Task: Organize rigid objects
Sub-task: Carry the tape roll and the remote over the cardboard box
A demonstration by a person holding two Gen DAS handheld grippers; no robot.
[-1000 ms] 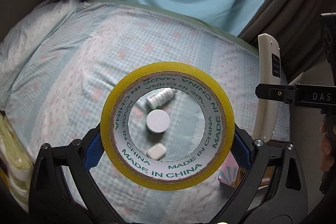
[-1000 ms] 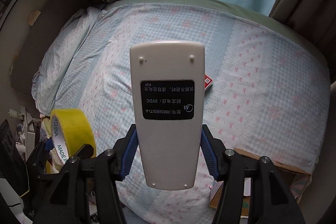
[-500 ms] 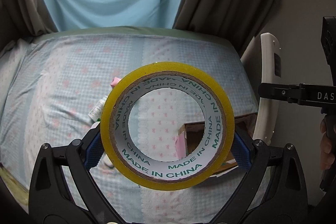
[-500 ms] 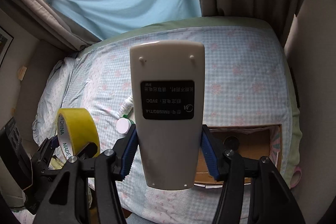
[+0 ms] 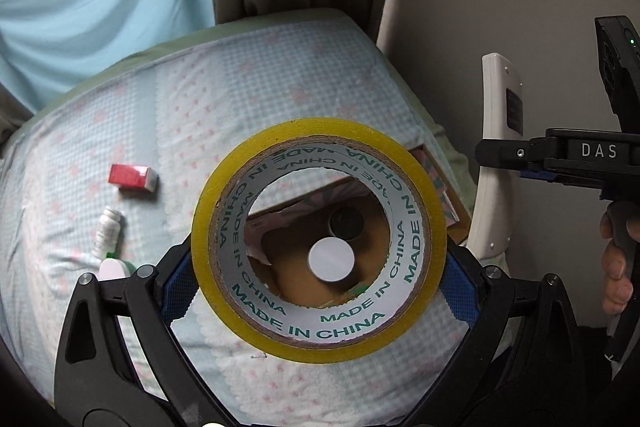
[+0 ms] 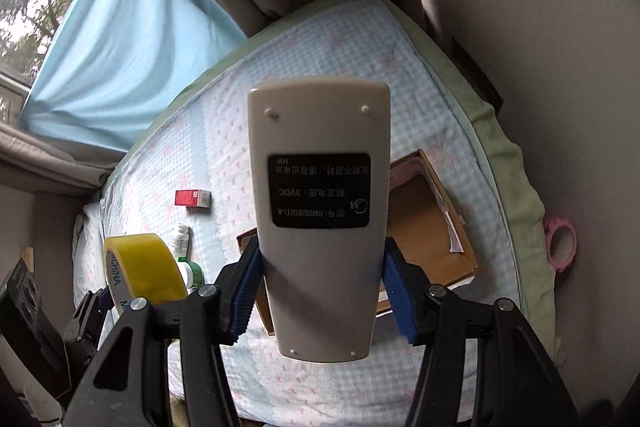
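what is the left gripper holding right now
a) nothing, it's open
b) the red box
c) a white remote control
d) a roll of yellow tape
d: in the left wrist view the left gripper is clamped on either side of the roll of yellow tape, while the white remote control sits in the right gripper and the red box lies on the bed.

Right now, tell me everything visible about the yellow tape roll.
The yellow tape roll is a wide ring of glossy yellowish tape on a brown cardboard core, whose white liner reads MADE IN CHINA in green. It stands on edge, clamped between the left gripper's blue pads, above the bed. Through its hole shows an open cardboard box.
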